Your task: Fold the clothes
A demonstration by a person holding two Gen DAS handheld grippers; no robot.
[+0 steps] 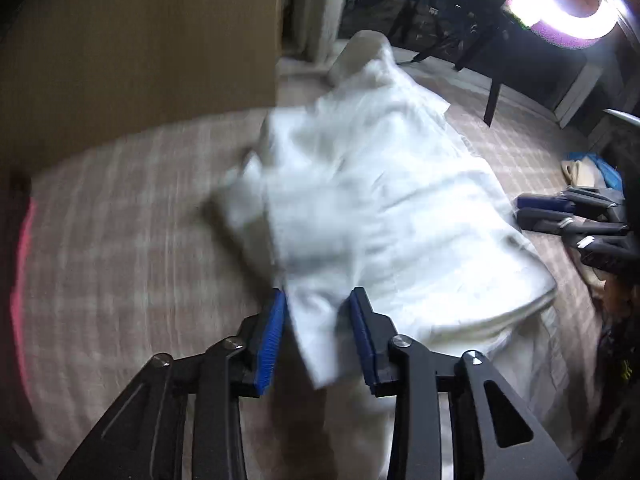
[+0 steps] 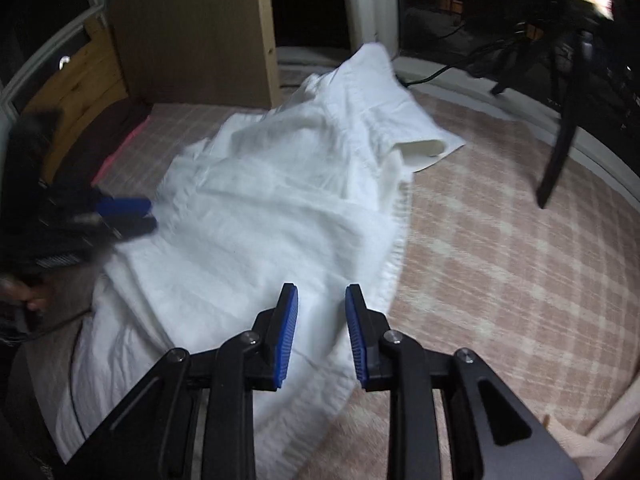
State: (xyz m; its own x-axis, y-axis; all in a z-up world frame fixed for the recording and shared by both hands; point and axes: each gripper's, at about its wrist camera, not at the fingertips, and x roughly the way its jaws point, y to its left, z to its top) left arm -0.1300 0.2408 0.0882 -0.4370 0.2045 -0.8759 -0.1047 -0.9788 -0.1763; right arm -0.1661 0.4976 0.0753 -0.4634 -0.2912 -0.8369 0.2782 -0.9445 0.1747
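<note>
A white garment (image 1: 384, 208) lies spread and rumpled on a pink plaid bed cover (image 1: 120, 220), blurred by motion. My left gripper (image 1: 318, 300) is open at the garment's near left edge, and a flap of the cloth hangs between its blue pads (image 1: 274, 332). My right gripper (image 2: 321, 294) is open too, low over the garment's (image 2: 280, 200) near right part, with cloth under the gap. Each gripper shows in the other's view: the right gripper (image 1: 520, 210) beside the garment's right edge, the left gripper (image 2: 150, 214) at its left edge.
A brown board (image 2: 192, 32) stands behind the bed cover (image 2: 500, 260). A black stand leg (image 2: 560, 148) is planted at the back right. A bright ring light (image 1: 560, 8) glares at the top right. Blue and beige items (image 1: 592, 170) lie at the far right. A hand (image 2: 28, 296) holds the left gripper.
</note>
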